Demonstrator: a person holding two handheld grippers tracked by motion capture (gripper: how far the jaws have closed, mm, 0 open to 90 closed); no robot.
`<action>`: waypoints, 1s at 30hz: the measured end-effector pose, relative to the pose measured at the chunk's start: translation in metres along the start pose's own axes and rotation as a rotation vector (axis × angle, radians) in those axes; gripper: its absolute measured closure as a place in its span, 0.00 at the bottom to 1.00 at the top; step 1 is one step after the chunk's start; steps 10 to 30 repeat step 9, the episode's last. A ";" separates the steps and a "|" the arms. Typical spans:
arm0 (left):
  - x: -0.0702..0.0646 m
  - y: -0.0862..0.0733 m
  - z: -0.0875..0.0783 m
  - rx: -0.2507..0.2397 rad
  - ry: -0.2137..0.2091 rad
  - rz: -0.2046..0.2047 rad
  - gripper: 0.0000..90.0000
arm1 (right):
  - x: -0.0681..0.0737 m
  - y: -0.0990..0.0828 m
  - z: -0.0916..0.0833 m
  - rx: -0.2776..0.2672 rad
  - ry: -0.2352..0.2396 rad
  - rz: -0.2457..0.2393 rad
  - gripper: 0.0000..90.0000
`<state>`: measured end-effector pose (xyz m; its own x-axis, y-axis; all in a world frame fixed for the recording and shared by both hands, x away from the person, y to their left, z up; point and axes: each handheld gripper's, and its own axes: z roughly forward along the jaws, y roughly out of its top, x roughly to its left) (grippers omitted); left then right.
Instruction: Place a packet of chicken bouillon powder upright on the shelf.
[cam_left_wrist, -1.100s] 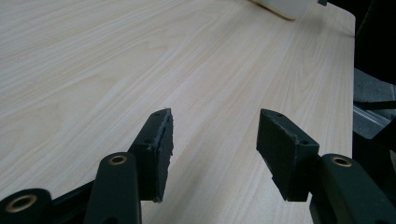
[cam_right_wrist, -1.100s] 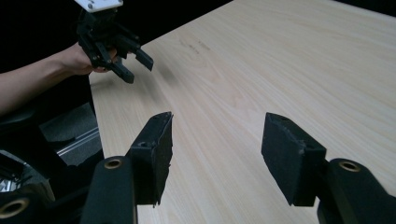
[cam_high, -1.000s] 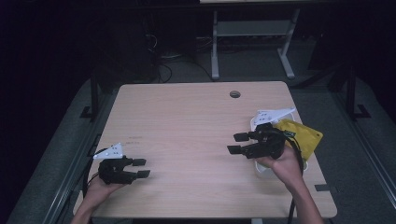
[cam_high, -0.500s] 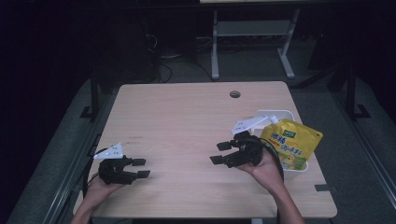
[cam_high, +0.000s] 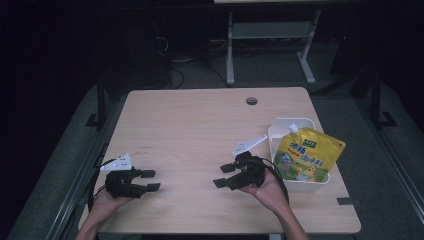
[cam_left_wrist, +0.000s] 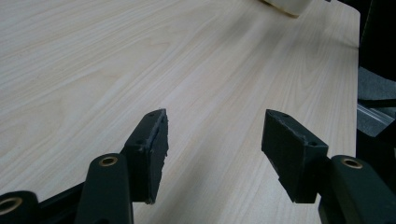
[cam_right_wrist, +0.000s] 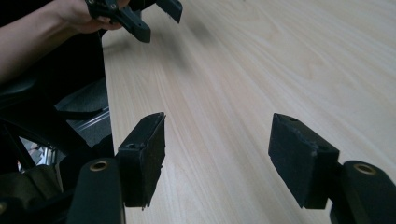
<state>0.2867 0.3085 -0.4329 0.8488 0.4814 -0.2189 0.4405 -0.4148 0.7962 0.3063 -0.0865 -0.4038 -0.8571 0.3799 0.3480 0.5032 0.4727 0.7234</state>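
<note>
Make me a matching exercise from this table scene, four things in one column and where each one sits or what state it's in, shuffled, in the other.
Things:
1. yellow pouch
2. white bin
3. left gripper
4. right gripper

Places or states:
A. near the table's right edge
B. jaws open, over the table's near left corner
C. lying in the bin
D. jaws open, just left of the bin

Pairs: 1-C, 2-A, 3-B, 4-D
</note>
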 end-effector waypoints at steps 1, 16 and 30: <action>0.000 0.000 0.000 0.000 0.000 0.000 0.44 | 0.000 -0.002 0.002 0.003 0.000 0.001 0.39; -0.001 0.000 0.002 0.006 -0.002 -0.003 0.41 | 0.005 -0.016 0.017 0.026 -0.004 -0.006 0.34; -0.001 0.000 0.002 0.006 -0.002 -0.003 0.41 | 0.005 -0.016 0.017 0.026 -0.004 -0.006 0.34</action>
